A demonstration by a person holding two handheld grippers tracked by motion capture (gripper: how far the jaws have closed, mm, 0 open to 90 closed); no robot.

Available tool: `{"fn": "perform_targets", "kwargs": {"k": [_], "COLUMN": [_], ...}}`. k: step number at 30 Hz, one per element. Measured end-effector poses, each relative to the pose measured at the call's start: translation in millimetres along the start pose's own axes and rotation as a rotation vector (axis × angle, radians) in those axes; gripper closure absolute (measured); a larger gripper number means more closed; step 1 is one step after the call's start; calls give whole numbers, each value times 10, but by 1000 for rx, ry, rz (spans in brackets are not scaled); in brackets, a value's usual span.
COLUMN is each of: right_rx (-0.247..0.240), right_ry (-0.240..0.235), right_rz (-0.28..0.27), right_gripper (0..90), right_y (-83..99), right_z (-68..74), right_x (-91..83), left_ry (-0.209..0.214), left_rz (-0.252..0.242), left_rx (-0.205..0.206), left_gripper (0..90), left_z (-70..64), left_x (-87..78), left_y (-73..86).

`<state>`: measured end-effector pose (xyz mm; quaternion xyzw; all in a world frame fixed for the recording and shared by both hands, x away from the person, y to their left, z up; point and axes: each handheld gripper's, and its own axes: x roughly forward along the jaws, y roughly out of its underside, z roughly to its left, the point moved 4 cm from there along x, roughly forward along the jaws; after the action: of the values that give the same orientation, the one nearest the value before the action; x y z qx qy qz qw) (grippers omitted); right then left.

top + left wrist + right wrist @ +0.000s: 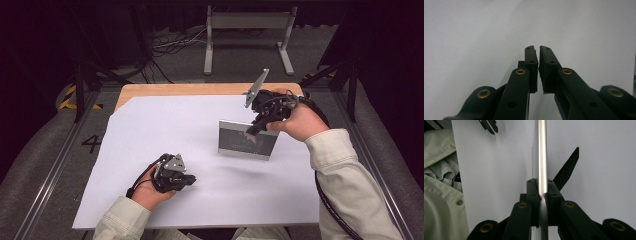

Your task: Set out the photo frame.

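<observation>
- right gripper [256, 126]: its jaws are clamped on the top edge of a picture frame [246, 141]; in the right gripper view the silver rim [541, 157] of the frame runs straight up between the two black jaws, pinched from both faces.
- picture frame: it stands about upright on its long lower edge on the white sheet [150, 135] that covers the table, right of the sheet's middle and nearer the far edge than the near one; its dark face looks toward the person.
- back stand [567, 167]: a black prop juts out at an angle from one side of the frame, so it appears to be unfolded already.
- left gripper [189, 180]: its jaws are brought together with a thin slit between them and hold nothing; it rests low on the sheet near the near edge, left of middle, well apart from the frame.
- progress, as a judgement: the frame looks raised and propped, so the setting-up seems mostly done; what is left is to check that it stands on its own and then to let go of the top edge.
</observation>
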<state>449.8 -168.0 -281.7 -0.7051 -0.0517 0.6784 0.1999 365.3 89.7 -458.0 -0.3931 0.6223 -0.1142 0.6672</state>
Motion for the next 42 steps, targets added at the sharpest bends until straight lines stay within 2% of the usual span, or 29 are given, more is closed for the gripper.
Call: {"fn": "perform_targets", "kwargs": {"k": [6, 9, 15, 23, 26, 32, 36, 42], "right_rx": [-34, -58, -128, -127, -141, -129, -111, -135], "right_ry": [-28, -44, -70, -84, -85, -96, -104, -90], "right_rz": [19, 10, 23, 31, 30, 36, 24, -9], "right_gripper": [837, 837, 837, 837, 837, 837, 837, 828], "right_y": [-50, -68, -88, -64, -52, -24, 2, 34], "right_z": [-41, -49, -57, -105, -120, -150, -180, -225], "right_x": [67, 107, 227, 328, 387, 475, 506, 526], "left_ry": [6, 7, 10, 12, 15, 19, 19, 19], "left_rz": [1, 3, 1, 4, 2, 9, 6, 9], "left_rx": [3, 3, 6, 3, -1, 0, 0, 1], "left_gripper": [852, 851, 849, 848, 847, 846, 845, 843], "left_z": [5, 8, 10, 16, 16, 14, 13, 13], "left_x": [8, 9, 21, 27, 35, 44, 46, 49], "left_y": [-5, -8, -15, -16, -19, -24, -27, -26]}}
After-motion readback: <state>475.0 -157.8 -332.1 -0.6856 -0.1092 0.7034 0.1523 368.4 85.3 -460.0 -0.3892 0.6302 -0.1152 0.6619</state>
